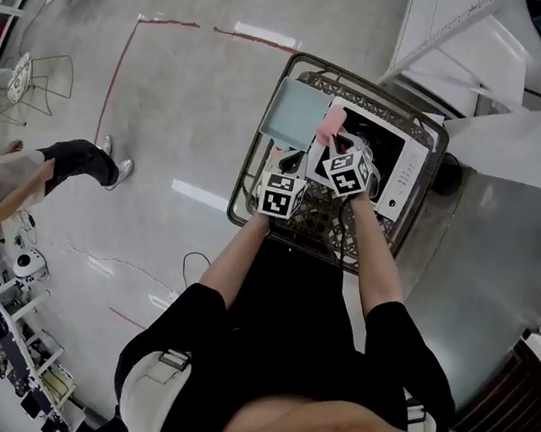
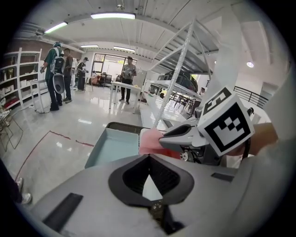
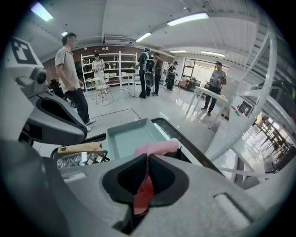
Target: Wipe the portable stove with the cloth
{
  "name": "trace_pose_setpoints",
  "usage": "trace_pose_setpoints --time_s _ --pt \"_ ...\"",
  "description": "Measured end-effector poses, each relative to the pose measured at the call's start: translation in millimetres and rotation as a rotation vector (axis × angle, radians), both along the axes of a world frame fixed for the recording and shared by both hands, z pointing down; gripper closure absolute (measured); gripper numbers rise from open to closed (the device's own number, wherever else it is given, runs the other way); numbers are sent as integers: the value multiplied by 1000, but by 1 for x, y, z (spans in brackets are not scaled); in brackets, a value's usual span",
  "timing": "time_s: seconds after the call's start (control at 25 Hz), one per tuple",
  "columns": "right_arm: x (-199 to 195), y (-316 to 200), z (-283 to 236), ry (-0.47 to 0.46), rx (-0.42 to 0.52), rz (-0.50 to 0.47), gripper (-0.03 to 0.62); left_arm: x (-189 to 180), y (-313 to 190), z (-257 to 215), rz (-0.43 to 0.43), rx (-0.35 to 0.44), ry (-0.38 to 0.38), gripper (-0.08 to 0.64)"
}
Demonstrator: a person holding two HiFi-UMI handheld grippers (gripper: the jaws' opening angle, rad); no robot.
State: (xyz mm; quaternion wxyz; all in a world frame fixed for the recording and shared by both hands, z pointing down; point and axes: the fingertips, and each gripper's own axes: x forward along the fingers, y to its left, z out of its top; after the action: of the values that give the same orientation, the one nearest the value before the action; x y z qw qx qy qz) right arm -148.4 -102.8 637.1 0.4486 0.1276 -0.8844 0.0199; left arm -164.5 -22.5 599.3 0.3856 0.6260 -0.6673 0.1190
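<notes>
My right gripper (image 3: 147, 159) is pressed shut on the cloth (image 3: 156, 147). A red-pink fold sits squeezed between the jaws, and the rest bulges out past their tips. The cloth is soft, plain pink and bunched into a thick roll. In the right gripper view that roll lies crosswise to the jaws. From the head view it reads as a narrow pink strip whose long axis runs away from me, tipped a little to the right. It hangs over the line where the pale teal tray (image 1: 297, 109) meets the portable stove (image 1: 406, 154). I cannot tell whether it touches either one.

The stove is a white rectangular box with a dark burner well. It lies just right of the tray inside the dark wire rack (image 1: 240, 195), and its long side slants from far-left to near-right.

My left gripper (image 2: 149, 159) is closed at the tips with nothing in it. It sits close beside the right one, on the near side of the tray. A wooden handle (image 3: 78, 148) lies in the rack below it.
</notes>
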Motion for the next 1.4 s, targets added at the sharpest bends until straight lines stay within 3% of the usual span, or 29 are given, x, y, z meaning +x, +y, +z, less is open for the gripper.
trace_pose_setpoints --time_s 0.36,0.6,1.4 --pt "33 -15 12 48 -41 12 581 22 -21 -4 63 -24 -27 561" --pt "56 -27 4 32 -52 62 581 37 -32 -3 97 -32 -30 561" --pt "157 -68 1 -27 -68 312 581 127 -73 -6 286 -41 -46 561"
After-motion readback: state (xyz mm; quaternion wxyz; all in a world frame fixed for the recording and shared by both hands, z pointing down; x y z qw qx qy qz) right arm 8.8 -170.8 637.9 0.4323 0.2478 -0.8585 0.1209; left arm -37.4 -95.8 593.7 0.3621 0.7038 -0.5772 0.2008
